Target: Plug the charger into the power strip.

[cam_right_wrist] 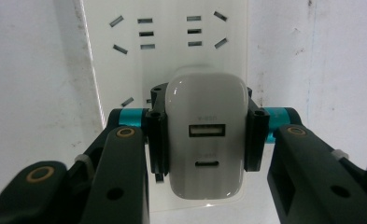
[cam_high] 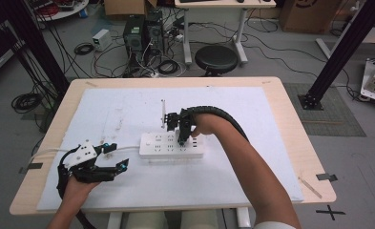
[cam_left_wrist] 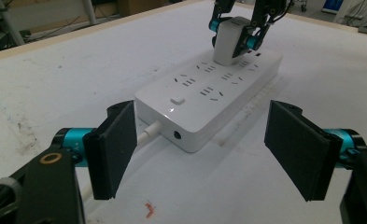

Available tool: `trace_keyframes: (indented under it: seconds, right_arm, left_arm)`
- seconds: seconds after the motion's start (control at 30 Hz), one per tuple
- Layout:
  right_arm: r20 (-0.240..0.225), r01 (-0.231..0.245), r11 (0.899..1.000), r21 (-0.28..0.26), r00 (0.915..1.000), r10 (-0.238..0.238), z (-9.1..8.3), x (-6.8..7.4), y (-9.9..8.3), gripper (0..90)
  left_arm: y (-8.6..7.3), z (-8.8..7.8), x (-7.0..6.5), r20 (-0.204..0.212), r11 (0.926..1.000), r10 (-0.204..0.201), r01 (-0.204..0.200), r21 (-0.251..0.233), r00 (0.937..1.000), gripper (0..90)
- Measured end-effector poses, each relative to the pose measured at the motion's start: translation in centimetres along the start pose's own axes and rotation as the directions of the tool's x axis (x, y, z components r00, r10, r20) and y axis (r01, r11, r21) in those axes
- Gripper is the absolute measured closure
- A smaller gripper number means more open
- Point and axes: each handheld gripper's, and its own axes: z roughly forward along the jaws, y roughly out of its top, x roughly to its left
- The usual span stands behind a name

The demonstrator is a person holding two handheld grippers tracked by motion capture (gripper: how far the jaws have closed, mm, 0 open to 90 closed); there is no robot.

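Clamped between the jaws of the right gripper [cam_right_wrist: 205, 140] is a white charger [cam_right_wrist: 205, 135], seen close up in the right gripper view with two ports on its top face. It is held by its sides, upright, over the far end of the power strip [cam_high: 171, 145]. In the left gripper view the charger [cam_left_wrist: 230, 44] is seen standing on the strip [cam_left_wrist: 209, 100], base against the socket face; whether the prongs are fully seated cannot be told.

The strip is laid across the middle of a white mat [cam_high: 128, 109], switch end toward the left gripper [cam_high: 114, 168]. A white cable [cam_left_wrist: 146, 133] is plugged into that near end.

The left gripper's jaws are held apart with nothing between them; it is rested on the mat just short of the strip's near end, not touching it.

Step in hand, as judged: the charger is being either pressed into or drawn out of the socket; direction cannot be settled from the pictures.

Next move, as judged:
- If insertion: a straight downward press is called for, prongs kept square to the slots, grip released only once the base sits flush.
- If removal: a straight upward pull is called for, and the strip is likely to lift unless it is braced by the left gripper.

Beyond the mat, a wooden table [cam_high: 290, 119] edge, a stool [cam_high: 216, 58] and floor cables are noted.
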Motion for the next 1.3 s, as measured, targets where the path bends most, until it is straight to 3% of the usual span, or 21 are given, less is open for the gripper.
trace_keyframes:
  seconds: [0.3, 0.57, 0.6, 0.67, 0.77, 0.87, 0.9, 0.93, 0.97, 1.03, 1.17, 1.27, 1.3]
  right_arm:
    - [-0.004, -0.009, 0.995, -0.102, 1.0, 0.008, 0.3, -0.1, -1.2, 63.4]
    - [-0.002, -0.005, 0.992, -0.127, 1.0, 0.005, 0.3, -0.1, -1.5, 62.3]
    - [0.001, -0.015, 0.991, -0.131, 0.9999, 0.015, 0.3, 0.0, -1.6, 60.1]
    - [-0.023, -0.098, 0.984, -0.152, 0.9951, 0.096, 0.5, -0.1, -2.0, 42.8]
    - [-0.022, -0.174, 0.959, -0.224, 0.9846, 0.173, 0.3, 0.0, -3.2, 37.0]
    - [-0.006, -0.242, 0.927, -0.285, 0.968, 0.251, -0.1, 0.4, -4.4, 25.6]
    - [-0.006, -0.242, 0.927, -0.285, 0.968, 0.251, -0.1, 0.4, -4.4, 25.6]
    - [-0.013, -0.285, 0.884, -0.369, 0.9532, 0.302, -0.8, 0.8, -5.8, 22.5]
    - [-0.008, -0.294, 0.876, -0.383, 0.9492, 0.315, -0.9, 0.8, -6.1, 22.3]
    - [0.004, -0.328, 0.849, -0.414, 0.9322, 0.362, -1.2, 1.0, -6.7, 22.3]
    - [-0.018, -0.403, 0.786, -0.468, 0.8941, 0.448, -2.0, 1.1, -8.6, 22.3]
    - [-0.003, -0.414, 0.756, -0.507, 0.8782, 0.478, -2.7, 1.5, -10.1, 22.2]
    - [-0.004, -0.422, 0.739, -0.525, 0.8697, 0.493, -2.9, 1.7, -10.6, 22.2]
  left_arm:
    - [0.2, 0.1, 0.1, -0.004, 1.0, -0.002, 0.002, 0.006, 1.0, 25.3]
    - [0.2, -0.2, 0.3, -0.011, 1.0, -0.006, 0.006, 0.006, 0.9999, 25.4]
    - [0.2, -0.3, 0.4, -0.012, 1.0, -0.006, 0.006, 0.004, 0.9999, 25.3]
    - [0.2, -0.5, 0.5, -0.015, 1.0, -0.007, 0.007, 0.002, 0.9999, 25.4]
    - [0.1, -0.7, 0.6, -0.017, 0.9999, -0.01, 0.01, -0.001, 0.9998, 25.3]
    - [0.0, -0.7, 0.5, -0.015, 0.9999, -0.015, 0.015, -0.006, 0.9998, 25.4]
    - [0.0, -0.7, 0.5, -0.015, 0.9999, -0.015, 0.015, -0.006, 0.9998, 25.3]
    - [0.0, -0.6, 0.4, -0.01, 0.9999, -0.011, 0.011, -0.003, 0.9999, 25.3]
    - [0.0, -0.6, 0.3, -0.011, 1.0, -0.007, 0.007, -0.004, 0.9999, 25.4]
    - [0.2, -0.5, 0.2, -0.008, 1.0, -0.001, 0.001, -0.009, 1.0, 25.5]
    - [0.4, -0.3, 0.1, -0.002, 0.9999, 0.003, -0.003, -0.014, 1.0, 25.6]
    - [0.5, -0.1, 0.1, 0.001, 0.9999, 0.001, -0.001, -0.013, 1.0, 25.5]
    - [0.4, 0.0, 0.1, 0.003, 0.9999, -0.002, 0.002, -0.014, 1.0, 25.5]
